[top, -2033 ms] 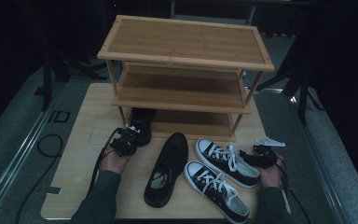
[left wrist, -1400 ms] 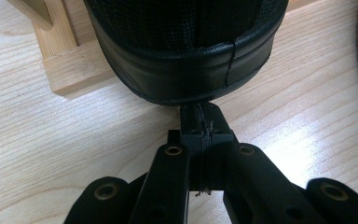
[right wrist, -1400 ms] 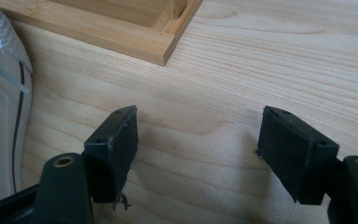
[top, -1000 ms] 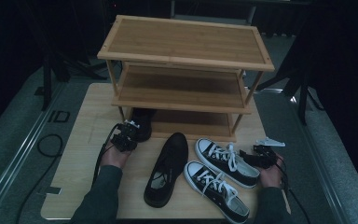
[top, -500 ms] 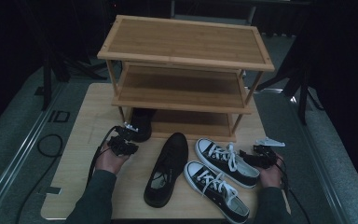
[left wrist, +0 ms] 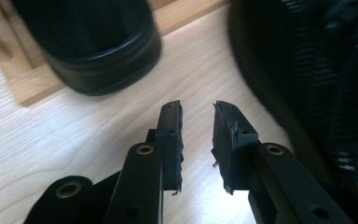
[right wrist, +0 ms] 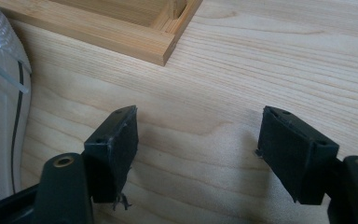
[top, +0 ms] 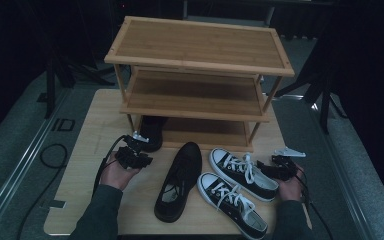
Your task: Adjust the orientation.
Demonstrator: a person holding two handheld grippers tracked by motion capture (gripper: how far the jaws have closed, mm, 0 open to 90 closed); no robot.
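A black dress shoe (top: 151, 131) stands on the left of the bottom shelf of a bamboo shoe rack (top: 200, 50). Its rounded end (left wrist: 93, 42) lies ahead of my left gripper (left wrist: 198, 112), apart from it. My left gripper (top: 135, 155) has just been opening its jaws, and nothing is between them. The matching black shoe (top: 180, 180) lies on the table, to the right of the left gripper (left wrist: 317, 70). Two black sneakers with white laces (top: 242, 172) lie right of it. My right gripper (top: 280, 167) rests beside them, open wide over bare wood (right wrist: 198, 121).
The rack's lower corner (right wrist: 121, 32) is just ahead of the right gripper, with a sneaker's white sole (right wrist: 0, 93) at its left. The wooden table (top: 80, 165) has bare room at the left. Grey floor and dark stands surround it.
The left gripper has drawn back a little from the shoe on the bottom shelf and its jaws have parted. The right hand has stayed still.
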